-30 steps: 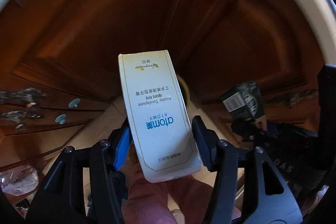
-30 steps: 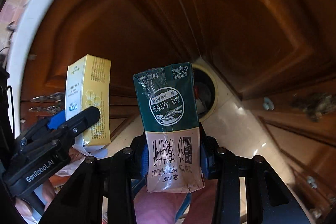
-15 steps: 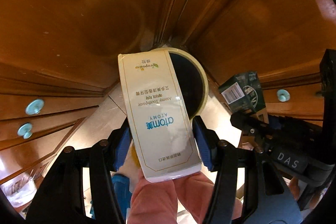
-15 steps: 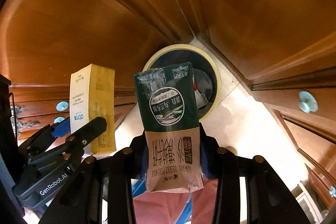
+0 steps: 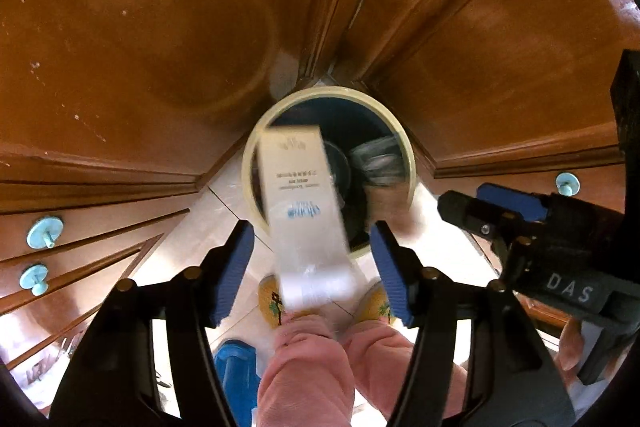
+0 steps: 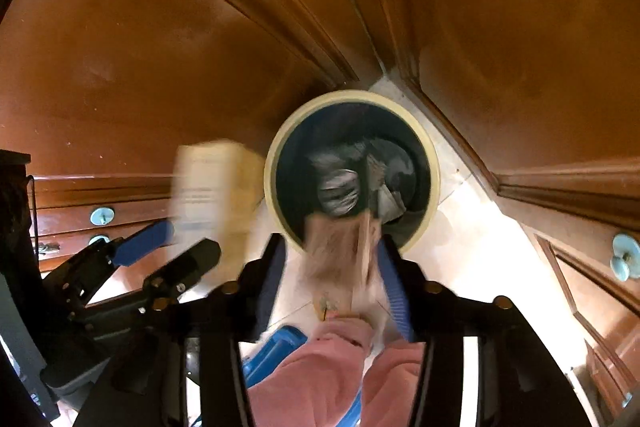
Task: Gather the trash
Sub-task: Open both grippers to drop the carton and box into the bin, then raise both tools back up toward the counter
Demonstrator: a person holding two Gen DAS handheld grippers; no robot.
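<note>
A round cream-rimmed trash bin with a dark inside stands on the pale floor in the corner of wooden cabinets; it also shows in the right wrist view. My left gripper is open; the white toothpaste box is blurred, loose between its jaws, falling toward the bin, and it also shows in the right wrist view. My right gripper is open; the green-and-tan milk carton is blurred, dropping over the bin's near rim, and it also shows in the left wrist view.
Brown wooden cabinet doors close in on both sides of the bin. Drawers with light-blue knobs are at left, another knob at right. Pink-trousered legs and yellow slippers are below the grippers.
Both grippers have tilted down over the bin and opened. The toothpaste box and the milk carton have left the jaws and are falling toward the bin.
</note>
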